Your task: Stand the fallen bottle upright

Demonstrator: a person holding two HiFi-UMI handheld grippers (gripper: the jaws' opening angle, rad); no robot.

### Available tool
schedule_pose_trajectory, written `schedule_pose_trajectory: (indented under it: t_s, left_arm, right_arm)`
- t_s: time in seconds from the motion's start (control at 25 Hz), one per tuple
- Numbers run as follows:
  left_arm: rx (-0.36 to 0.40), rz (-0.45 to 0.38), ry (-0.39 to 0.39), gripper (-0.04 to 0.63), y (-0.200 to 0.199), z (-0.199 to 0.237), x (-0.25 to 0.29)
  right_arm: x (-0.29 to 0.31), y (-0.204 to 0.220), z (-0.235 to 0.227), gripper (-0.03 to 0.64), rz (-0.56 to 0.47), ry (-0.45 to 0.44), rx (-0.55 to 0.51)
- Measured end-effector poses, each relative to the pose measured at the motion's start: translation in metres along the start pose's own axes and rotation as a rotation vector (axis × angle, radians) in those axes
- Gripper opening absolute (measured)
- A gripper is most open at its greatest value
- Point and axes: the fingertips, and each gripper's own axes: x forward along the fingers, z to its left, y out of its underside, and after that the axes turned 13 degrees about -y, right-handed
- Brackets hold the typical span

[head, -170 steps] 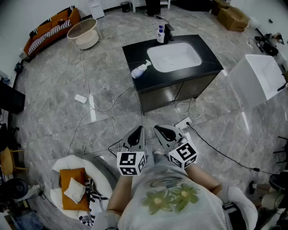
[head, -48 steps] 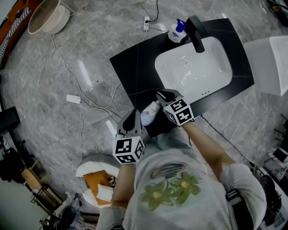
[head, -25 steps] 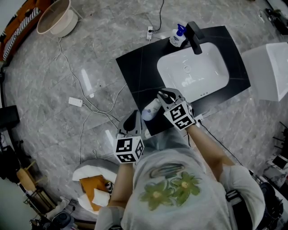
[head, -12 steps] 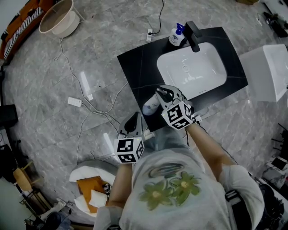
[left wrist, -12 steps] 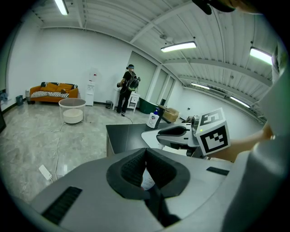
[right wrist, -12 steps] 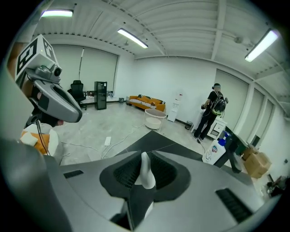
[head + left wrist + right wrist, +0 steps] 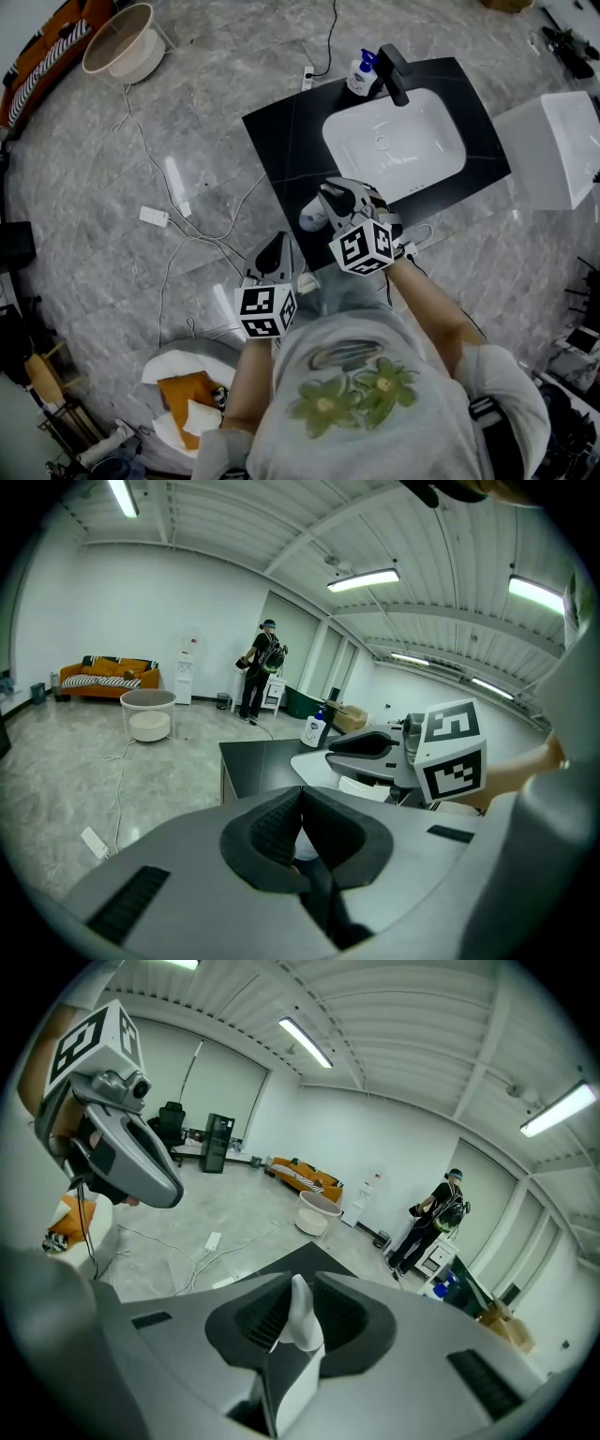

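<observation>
Fallen bottle clamped, right hand-held gripper — second bottle by faucet.

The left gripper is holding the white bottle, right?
No. It is the right gripper that holds the white bottle, pinched between its fingers, as the right gripper view shows. The left gripper is shut with nothing in it.

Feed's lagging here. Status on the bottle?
Left gripper shut, empty. Right gripper shut on the white bottle at the counter's near edge. Second bottle stands by the faucet, far off.
</observation>
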Motion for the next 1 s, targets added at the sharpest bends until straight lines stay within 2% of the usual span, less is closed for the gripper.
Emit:
schedule_pose_trajectory:
  t_s: [0.52, 1.0]
  left_arm:
    - [-0.008, -0.009, -0.002, 0.018, 0.009, -0.005, -0.010]
    - [-0.007, -0.017, -0.010, 0.018, 0.011, -0.003, -0.021]
  right_arm:
    - [-0.004, -0.016, 0.023, 0.081, 0.006, 0.024, -0.159]
    - [-0.008, -0.023, 0.038, 0.081, -0.012, 0.024, -0.189]
